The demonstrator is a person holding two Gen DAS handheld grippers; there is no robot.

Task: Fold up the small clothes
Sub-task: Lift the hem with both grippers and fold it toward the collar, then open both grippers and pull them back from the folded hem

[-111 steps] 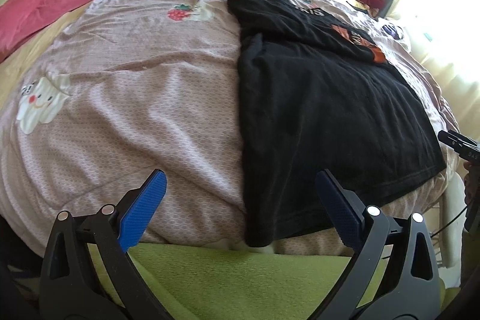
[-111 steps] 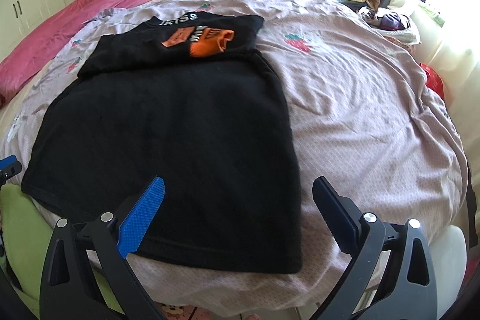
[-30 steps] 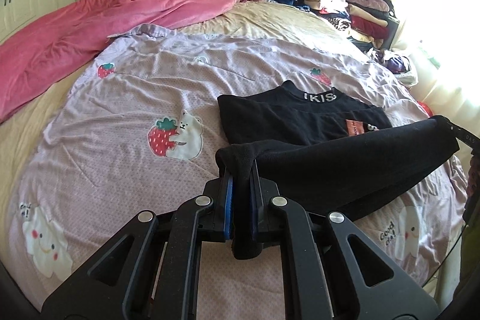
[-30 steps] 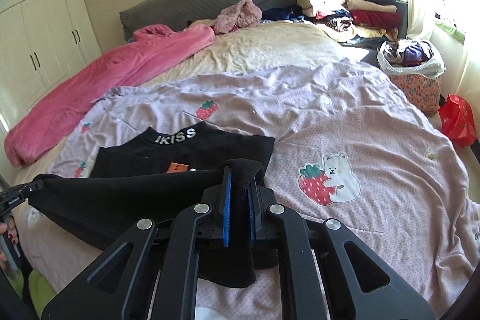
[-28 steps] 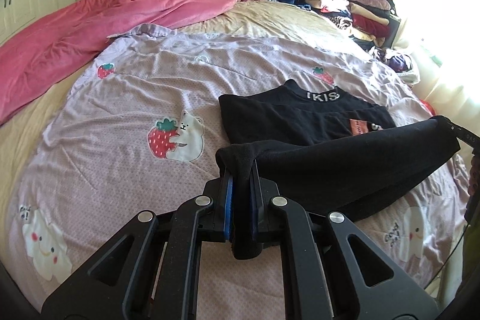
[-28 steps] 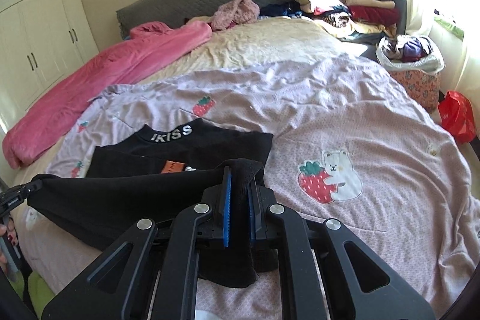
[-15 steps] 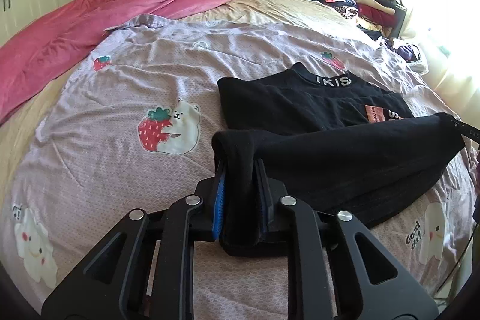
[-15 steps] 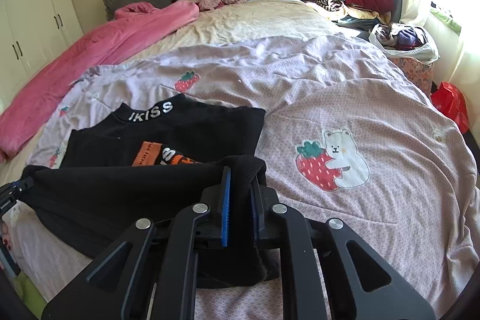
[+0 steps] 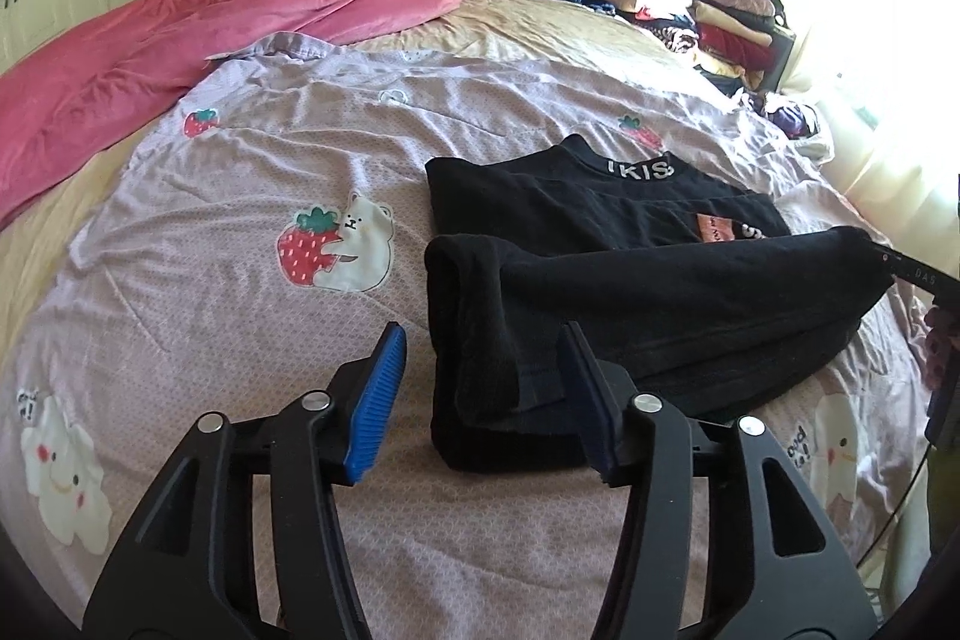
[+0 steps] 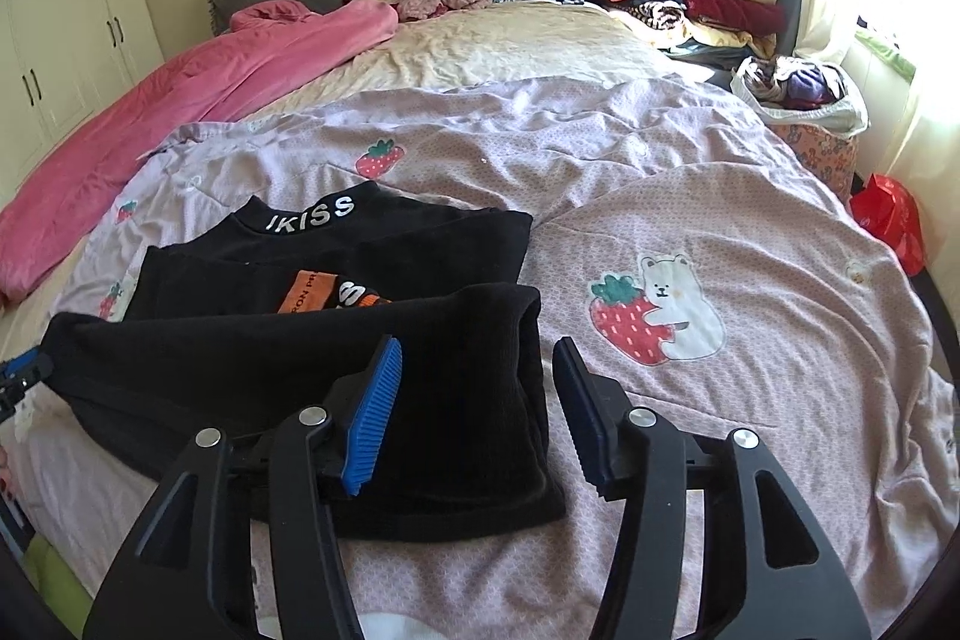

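Hem-to-collar fold laid: left gripper (image 9: 483, 394) and right gripper (image 10: 477, 406) jaws released astride the black shirt (image 10: 336, 352). Next, regrasp toward 12 o'clock.

Your left gripper (image 9: 483, 394) and right gripper (image 10: 477, 403) look alike: each has 2 glossy black plastic arms with triangular cut-outs, 2 round silver screws per arm, and ribbed blue pads (image 9: 377, 403) lining the inner faces of the fingers (image 10: 371, 418).
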